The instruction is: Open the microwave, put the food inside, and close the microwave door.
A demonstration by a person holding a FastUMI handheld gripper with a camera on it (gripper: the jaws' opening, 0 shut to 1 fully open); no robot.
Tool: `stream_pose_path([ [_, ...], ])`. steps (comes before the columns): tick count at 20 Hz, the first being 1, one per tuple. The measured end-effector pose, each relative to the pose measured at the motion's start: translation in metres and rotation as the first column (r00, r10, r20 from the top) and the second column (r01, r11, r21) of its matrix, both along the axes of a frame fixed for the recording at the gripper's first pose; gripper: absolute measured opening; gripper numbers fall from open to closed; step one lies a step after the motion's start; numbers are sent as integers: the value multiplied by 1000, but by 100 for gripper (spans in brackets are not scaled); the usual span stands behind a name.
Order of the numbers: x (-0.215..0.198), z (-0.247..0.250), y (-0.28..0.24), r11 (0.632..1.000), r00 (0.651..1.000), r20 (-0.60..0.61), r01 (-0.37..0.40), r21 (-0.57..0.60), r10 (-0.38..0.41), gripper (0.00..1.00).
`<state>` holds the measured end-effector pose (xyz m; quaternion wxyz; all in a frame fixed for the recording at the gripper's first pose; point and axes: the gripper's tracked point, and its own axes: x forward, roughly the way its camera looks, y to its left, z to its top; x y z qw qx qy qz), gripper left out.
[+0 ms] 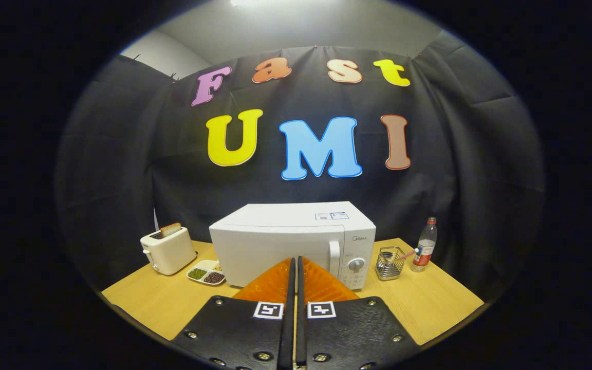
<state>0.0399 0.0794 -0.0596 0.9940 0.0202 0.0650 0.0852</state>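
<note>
Gripper: the two fingers lie pressed flat against each other along their whole length, closed, nothing held between them. Tips point at the lower front of the microwave, about the middle of its door; whether they touch it I cannot tell.

Microwave: white box, sits square on the wooden table, directly beyond the fingers. Door is shut. A vertical white handle runs down the right edge of the door, just right of the fingertips. Right of the handle is the control panel with a round knob and small buttons below it (markings too small to make out). Small stickers on the top panel.

Left of the microwave, close to its front corner: a shallow divided dish holding food in separate sections, one green, one dark reddish, one paler behind. It rests on the table, outside the microwave.

Further left, just beyond the dish: a cream toaster with a slice of toast standing up out of its slot.

Right of the microwave, near the control panel: a wire basket with a thin pinkish stick-like item leaning out of it (cannot tell what it is). Beside that, a clear plastic bottle with a red cap, upright.

Black cloth backdrop hangs behind and around the table.
</note>
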Motion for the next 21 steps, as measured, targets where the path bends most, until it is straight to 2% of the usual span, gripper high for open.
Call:
stream_pose_path([
  [9,-70,11,-10,999,998,48,38,-7,-38,3],
  [10,-74,10,-9,999,998,48,36,-13,-36,8],
  [11,-77,11,-7,999,998,47,33,-13,-32,30],
  [12,-80,12,-5,1000,998,51,30,-9,-29,44],
  [13,-84,16,-5,1000,998,62,29,-2,-29,66],
  [14,-87,19,-4,1000,997,71,26,3,-26,77],
  [15,-90,18,-5,1000,997,76,29,1,-29,95],
  [21,-101,25,-11,999,995,98,31,-14,-29,96],
])
